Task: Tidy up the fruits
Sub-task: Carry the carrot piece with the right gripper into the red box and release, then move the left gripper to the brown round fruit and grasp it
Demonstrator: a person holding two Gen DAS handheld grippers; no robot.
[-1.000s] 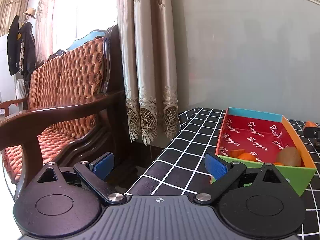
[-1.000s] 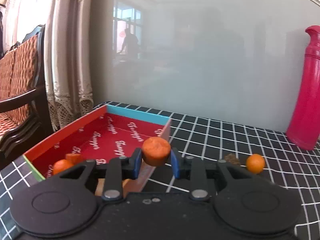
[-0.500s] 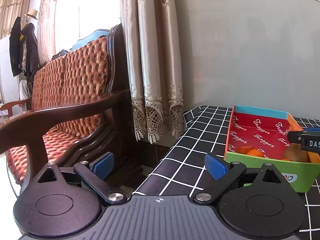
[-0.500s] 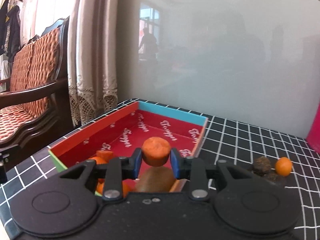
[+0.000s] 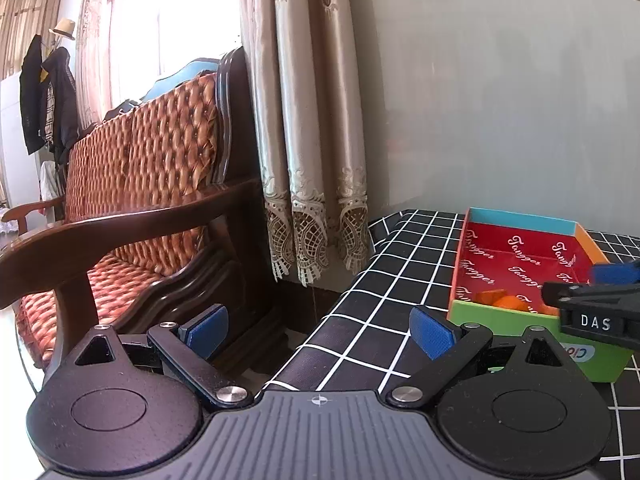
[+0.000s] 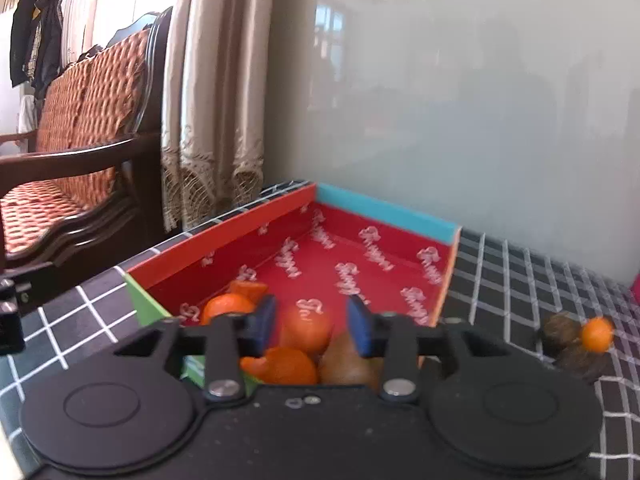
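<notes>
A red-lined cardboard box (image 6: 372,210) with green, orange and blue walls sits on the black checked tablecloth (image 5: 384,280). It holds several orange fruits and a brown kiwi (image 6: 347,360). My right gripper (image 6: 312,326) is open over the box's near end, and an orange fruit (image 6: 306,330) lies in the box just beyond its fingers. In the left wrist view the box (image 5: 520,256) is at the right, with the right gripper (image 5: 592,300) above it. My left gripper (image 5: 320,330) is open and empty at the table's left corner.
An orange fruit (image 6: 597,334) and dark brown fruits (image 6: 560,332) lie on the cloth right of the box. A wooden sofa (image 5: 132,208) with orange cushions stands left of the table, a curtain (image 5: 308,120) behind it. A grey wall backs the table.
My right gripper moved left over the box, opened and let go of the orange fruit, which now lies in the box. My left gripper stayed open and shifted slightly left.
</notes>
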